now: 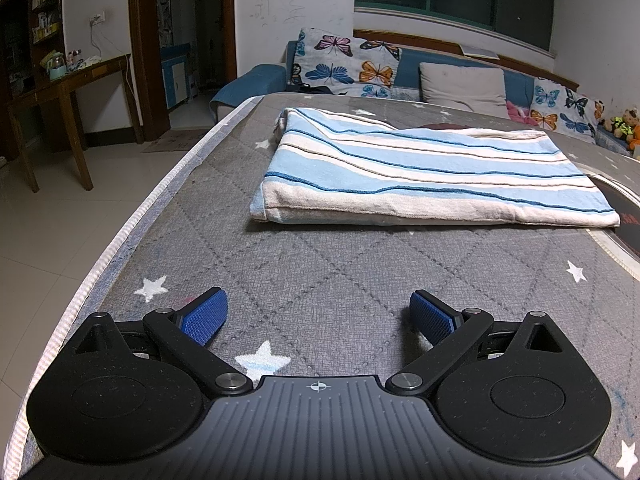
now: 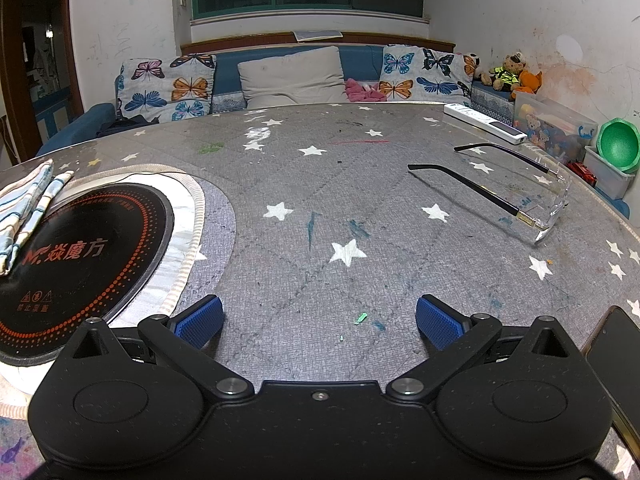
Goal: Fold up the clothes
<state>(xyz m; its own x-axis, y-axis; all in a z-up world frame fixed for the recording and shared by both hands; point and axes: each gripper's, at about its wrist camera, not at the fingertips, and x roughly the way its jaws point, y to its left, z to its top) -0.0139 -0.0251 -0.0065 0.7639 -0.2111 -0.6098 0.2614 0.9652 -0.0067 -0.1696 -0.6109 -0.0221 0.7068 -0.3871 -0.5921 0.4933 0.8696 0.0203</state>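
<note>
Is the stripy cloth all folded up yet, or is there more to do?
It looks folded already: the striped cloth lies as a flat layered rectangle on the table. Nothing is in hand; the left gripper and right gripper are open and empty. No other clothes show.

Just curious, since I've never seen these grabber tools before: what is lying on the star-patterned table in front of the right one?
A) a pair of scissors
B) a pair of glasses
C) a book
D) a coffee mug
B: a pair of glasses with clear lenses and dark arms unfolded lies on the table ahead of the open right gripper.
</note>
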